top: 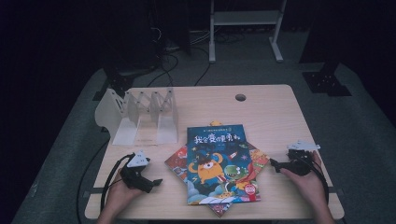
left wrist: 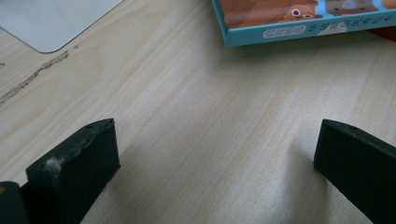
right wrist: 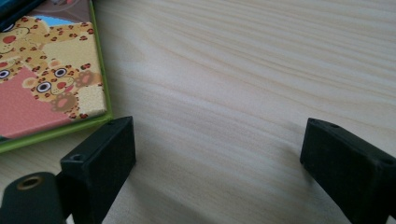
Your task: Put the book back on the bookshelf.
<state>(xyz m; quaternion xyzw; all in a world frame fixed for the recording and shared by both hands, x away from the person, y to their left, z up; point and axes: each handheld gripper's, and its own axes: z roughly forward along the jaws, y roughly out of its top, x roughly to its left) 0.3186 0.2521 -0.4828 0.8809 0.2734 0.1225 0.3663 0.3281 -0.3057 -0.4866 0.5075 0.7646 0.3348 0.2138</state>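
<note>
Books: three flat glossy picture books (top: 222,163), stacked
Rack: one white ribbed stand (top: 140,116)
Left gripper (top: 152,183): jaws apart, empty
Right gripper (top: 275,164): jaws apart, empty

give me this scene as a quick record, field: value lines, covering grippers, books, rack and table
left gripper: open, nothing between its jaws, low over the table left of the books
right gripper: open, nothing between its jaws, at the right edge of the books
top book: blue cover with cartoon monsters, lying flat on the stack
lower books: fanned out under the top book, corners sticking out at both sides
book rack: white, with upright dividers, back left of the table, no books in it
table: light wood, round hole near the back edge
</note>
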